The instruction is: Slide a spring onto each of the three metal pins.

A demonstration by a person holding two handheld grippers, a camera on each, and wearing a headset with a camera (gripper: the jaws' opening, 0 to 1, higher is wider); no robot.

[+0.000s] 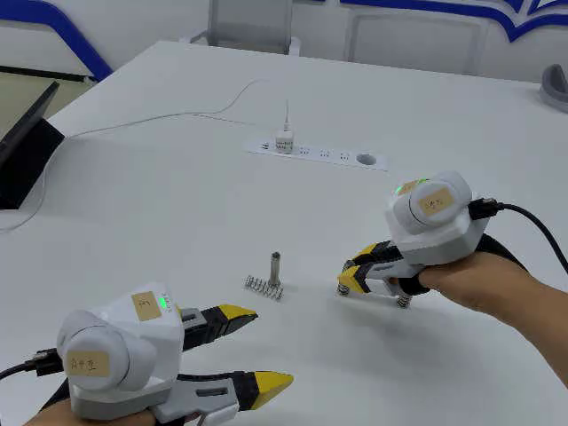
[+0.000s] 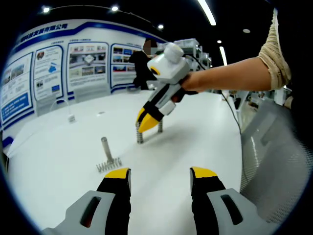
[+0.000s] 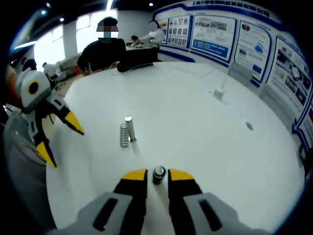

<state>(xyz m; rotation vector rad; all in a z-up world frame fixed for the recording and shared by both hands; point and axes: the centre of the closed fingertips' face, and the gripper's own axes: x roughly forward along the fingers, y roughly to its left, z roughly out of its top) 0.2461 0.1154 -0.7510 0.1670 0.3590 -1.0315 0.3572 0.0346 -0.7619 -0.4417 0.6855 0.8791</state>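
— Where do the three pins stand?

— All on the white tabletop (image 1: 177, 204), in its middle stretch, closer to the near edge than to the far one. The bare pin (image 1: 276, 265) (image 2: 104, 147) (image 3: 129, 127) is upright with nothing around its shaft. The loose spring (image 1: 264, 287) (image 2: 108, 165) (image 3: 123, 134) lies flat at its foot, on the near side.

— And the other two?

— They are toward the right edge from the bare pin. The first sprung pin (image 1: 343, 288) (image 2: 140, 134) and the second sprung pin (image 1: 403, 301) (image 2: 160, 126) are both upright, each with a coil around it. In the head view the second one is partly hidden under the gripper's body.

— What about the right gripper (image 1: 353, 273) (image 2: 145, 120) (image 3: 157, 175)?

— A hand (image 1: 470, 277) holds it with the tips pointing down at the first sprung pin. In the right gripper view its yellow-tipped jaws sit close together on either side of that pin's top. I cannot tell whether they pinch it or only flank it.

— And the left gripper (image 1: 259, 348) (image 2: 160, 176)?

— It is toward the near-left corner. Its jaws are spread wide with nothing between them. They are aimed at the bare pin and the loose spring, near them but not touching.

— Anything else on the tabletop?

— A power strip (image 1: 319, 153) toward the far edge with a white plug (image 1: 285, 139) in it. There is also a dark screen (image 1: 22, 151) at the left edge.
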